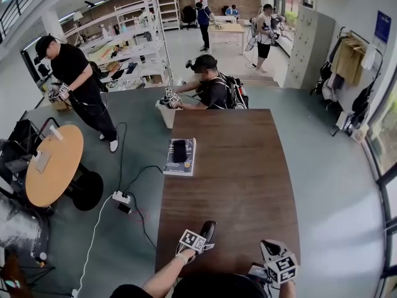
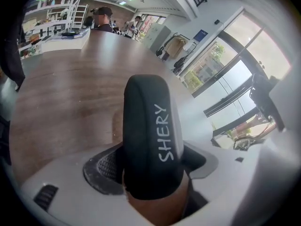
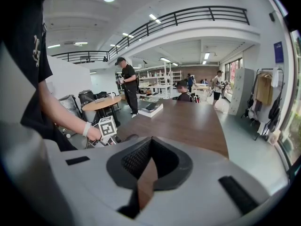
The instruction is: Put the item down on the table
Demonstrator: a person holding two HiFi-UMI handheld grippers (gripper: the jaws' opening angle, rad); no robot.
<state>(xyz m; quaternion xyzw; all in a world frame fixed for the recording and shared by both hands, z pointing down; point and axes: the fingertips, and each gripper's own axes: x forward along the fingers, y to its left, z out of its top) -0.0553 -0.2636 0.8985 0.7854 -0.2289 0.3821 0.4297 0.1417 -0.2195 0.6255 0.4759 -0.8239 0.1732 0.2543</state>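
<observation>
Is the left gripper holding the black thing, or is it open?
Shut on it. The left gripper has the black SHERY item clamped between its jaws, pressed in from both sides.

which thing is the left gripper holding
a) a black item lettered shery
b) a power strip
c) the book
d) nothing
a: in the left gripper view, the left gripper is clamped on a black item with white SHERY lettering, held just above the table.
</observation>
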